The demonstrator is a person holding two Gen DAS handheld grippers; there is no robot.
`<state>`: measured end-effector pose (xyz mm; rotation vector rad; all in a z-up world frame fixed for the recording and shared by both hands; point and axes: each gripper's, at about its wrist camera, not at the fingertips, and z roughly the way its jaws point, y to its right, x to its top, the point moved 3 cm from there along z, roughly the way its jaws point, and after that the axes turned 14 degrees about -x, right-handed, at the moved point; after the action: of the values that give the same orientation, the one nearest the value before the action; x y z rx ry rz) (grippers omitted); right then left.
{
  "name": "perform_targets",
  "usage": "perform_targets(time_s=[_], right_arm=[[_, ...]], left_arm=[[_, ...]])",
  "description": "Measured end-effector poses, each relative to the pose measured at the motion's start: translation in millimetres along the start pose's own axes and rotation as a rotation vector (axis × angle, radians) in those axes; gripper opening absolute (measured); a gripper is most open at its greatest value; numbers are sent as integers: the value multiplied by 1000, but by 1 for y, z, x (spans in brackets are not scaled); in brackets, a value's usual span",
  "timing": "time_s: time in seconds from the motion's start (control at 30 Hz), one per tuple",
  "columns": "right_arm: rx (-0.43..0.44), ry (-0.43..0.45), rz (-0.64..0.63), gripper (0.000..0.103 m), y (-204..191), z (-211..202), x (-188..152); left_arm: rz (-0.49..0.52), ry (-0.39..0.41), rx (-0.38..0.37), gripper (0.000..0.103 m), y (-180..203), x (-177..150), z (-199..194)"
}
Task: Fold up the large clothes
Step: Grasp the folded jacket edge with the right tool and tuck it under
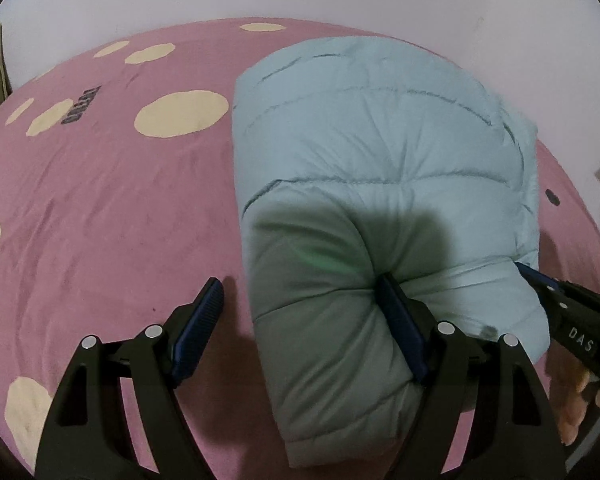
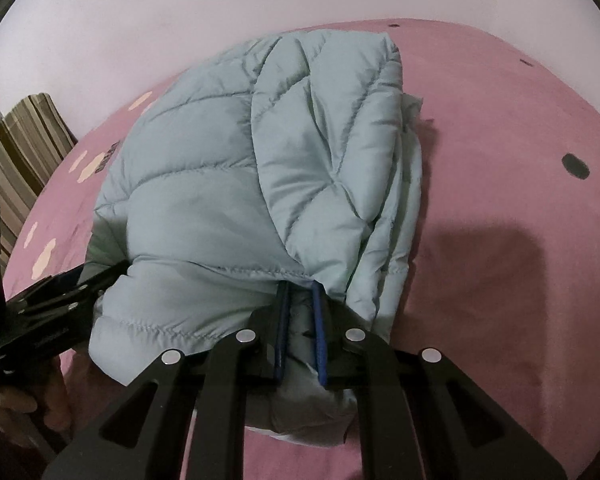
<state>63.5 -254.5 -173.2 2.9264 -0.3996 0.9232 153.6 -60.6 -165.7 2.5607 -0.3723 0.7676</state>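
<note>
On the pink spotted bedcover (image 1: pixel 100 200), the light-blue puffer jacket (image 1: pixel 380 140) lies folded into a thick bundle. The left gripper (image 1: pixel 300 332) stands wide apart, one finger pressing its near edge; the right gripper (image 2: pixel 299 332) is clamped on the hem. Folding appears largely done; release and tidying likely remain.

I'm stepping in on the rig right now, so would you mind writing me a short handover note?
Left gripper: open, straddling the near left edge of the light blue puffer jacket, one finger pressed into the padding, nothing pinched.
Right gripper: shut on the jacket's near right edge.
The jacket lies on the pink bedspread, already folded into a bundle.
Left: probably tidy or finish the fold, then let go; I can't tell how many folds remain.
</note>
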Motion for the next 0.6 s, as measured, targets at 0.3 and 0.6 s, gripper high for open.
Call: perform_targets(time_s=[0.3,0.6], right_arm=[[9,89,33,14,2,-50,14],[-29,150,58,15,-4,-31,102]], left_arm=[[19,113,10,77,10,38,-56],[3,136,43,77,16,111,-19]])
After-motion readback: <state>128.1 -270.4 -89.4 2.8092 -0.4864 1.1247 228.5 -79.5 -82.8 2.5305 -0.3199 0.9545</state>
